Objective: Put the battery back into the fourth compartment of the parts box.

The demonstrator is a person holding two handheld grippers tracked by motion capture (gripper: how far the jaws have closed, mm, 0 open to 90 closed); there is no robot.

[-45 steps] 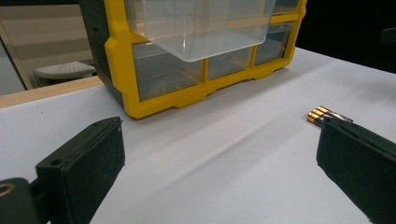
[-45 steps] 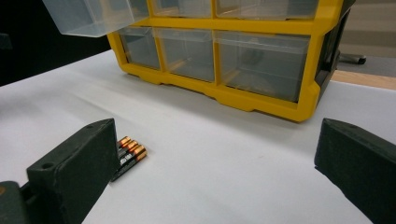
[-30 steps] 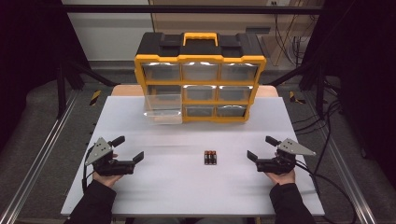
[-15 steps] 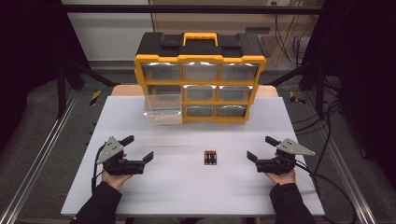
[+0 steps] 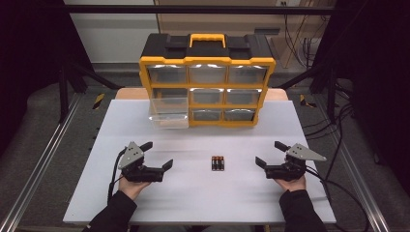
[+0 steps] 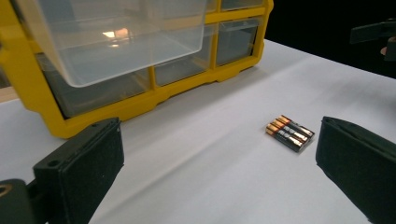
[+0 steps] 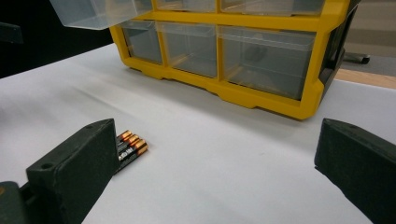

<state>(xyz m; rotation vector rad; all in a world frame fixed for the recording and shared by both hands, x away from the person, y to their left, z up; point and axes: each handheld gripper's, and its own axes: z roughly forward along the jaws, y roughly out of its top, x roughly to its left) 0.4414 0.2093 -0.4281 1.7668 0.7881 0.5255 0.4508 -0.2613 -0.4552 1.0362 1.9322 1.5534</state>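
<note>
Yellow organizer [image 5: 207, 87] stands at the table's [image 5: 203, 203] far edge, one clear drawer [image 5: 168, 113] pulled out — batteries [image 5: 217, 163] lie between left gripper [image 5: 157, 155] and right gripper [image 5: 270, 153], both with jaws spread wide.

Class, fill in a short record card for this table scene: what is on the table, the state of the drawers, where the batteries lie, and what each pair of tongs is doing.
surface: white table
storage: yellow and black drawer cabinet at the far side of the table
open drawer: one clear drawer pulled out at the cabinet's left, looks empty
batteries: three batteries side by side, lying between the two pairs of tongs
left tongs: open, empty, held just above the table
right tongs: open, empty, held just above the table
</note>
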